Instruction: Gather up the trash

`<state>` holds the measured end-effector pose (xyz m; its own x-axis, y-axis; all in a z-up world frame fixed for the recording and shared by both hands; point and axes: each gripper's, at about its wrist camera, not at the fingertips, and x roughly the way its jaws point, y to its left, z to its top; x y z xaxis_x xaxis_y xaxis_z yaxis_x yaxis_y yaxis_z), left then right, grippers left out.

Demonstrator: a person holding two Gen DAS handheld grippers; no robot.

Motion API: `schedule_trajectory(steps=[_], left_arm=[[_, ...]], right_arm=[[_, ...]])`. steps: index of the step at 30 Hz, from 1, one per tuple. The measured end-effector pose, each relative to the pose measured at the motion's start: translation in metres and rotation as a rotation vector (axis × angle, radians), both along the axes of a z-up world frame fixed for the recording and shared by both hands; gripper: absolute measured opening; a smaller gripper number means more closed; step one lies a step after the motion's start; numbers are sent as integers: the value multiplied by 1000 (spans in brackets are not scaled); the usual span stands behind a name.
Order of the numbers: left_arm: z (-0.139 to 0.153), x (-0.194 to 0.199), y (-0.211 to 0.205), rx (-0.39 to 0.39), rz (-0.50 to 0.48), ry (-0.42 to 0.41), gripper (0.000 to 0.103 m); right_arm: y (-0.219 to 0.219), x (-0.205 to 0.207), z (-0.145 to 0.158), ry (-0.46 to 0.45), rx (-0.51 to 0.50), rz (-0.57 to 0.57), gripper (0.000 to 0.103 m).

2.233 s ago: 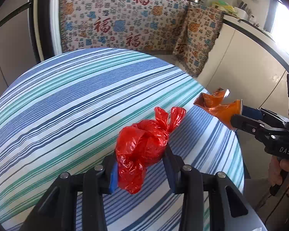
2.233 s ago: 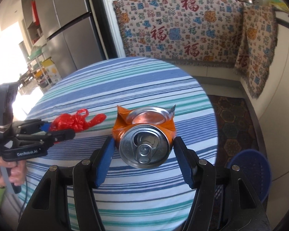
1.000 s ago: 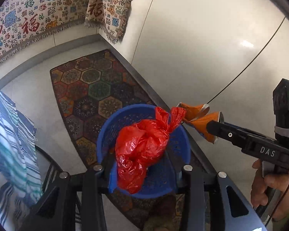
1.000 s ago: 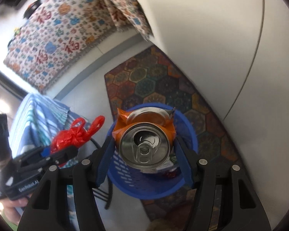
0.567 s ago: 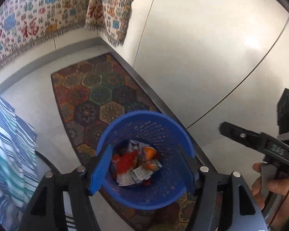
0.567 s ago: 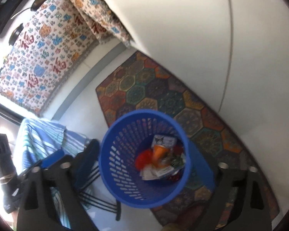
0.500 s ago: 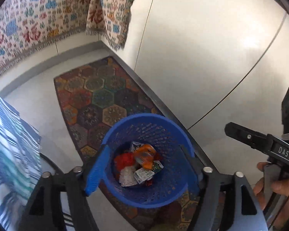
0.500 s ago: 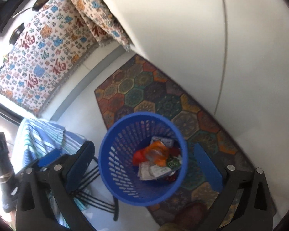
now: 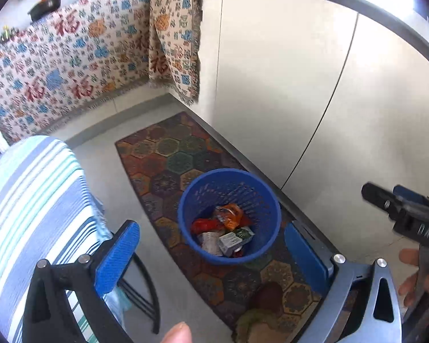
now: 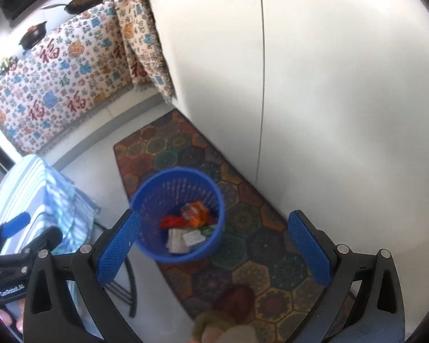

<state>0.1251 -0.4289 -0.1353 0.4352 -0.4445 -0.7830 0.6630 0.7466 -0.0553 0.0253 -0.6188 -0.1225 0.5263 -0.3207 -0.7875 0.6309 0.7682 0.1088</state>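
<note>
A blue plastic trash basket (image 9: 267,197) stands on a patterned rug below both grippers; it also shows in the right wrist view (image 10: 146,200). Inside lie the red plastic bag (image 9: 204,225), the crushed orange can (image 9: 228,213) and several cartons and wrappers; the bag (image 10: 171,220) and can (image 10: 196,211) show in the right wrist view too. My left gripper (image 9: 211,257) is open wide and empty above the basket. My right gripper (image 10: 213,247) is open wide and empty, also above it.
The rug (image 9: 168,157) runs along white cabinet doors (image 9: 286,85). The striped tablecloth of the round table (image 9: 28,200) is at the left, with black chair legs (image 9: 148,300) beneath. A patterned cloth (image 9: 71,57) hangs at the back. My foot (image 10: 234,300) is on the rug.
Both grippers carried the bag and the can from the table over the basket, opened and dropped them in. Since then both have risen and the view has tilted up.
</note>
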Motion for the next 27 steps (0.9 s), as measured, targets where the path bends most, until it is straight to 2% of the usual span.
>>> schedule_trajectory(steps=[2,4,6,10,22,27], left_arm=[[6,-6,7,5,17,-5,103],[10,-9,13,-34,13,27,103],[13,-9,19,-62,17,55,103],[15,-12,23,-22,58,6,103],[14,-7,28,42,89,-26,103],[10,-3,26,44,82,-4,103]], right_arm=[[11,-2,-1,16,-34,-1,103],[21,-2,-2,44,-82,5,103],[26,-3,-3,54,-84,21,103],[36,-6,-5,47,-90,52,103],[57,2,-14,66,-111,127,103],[60,3,-16,77,-113,142,103]])
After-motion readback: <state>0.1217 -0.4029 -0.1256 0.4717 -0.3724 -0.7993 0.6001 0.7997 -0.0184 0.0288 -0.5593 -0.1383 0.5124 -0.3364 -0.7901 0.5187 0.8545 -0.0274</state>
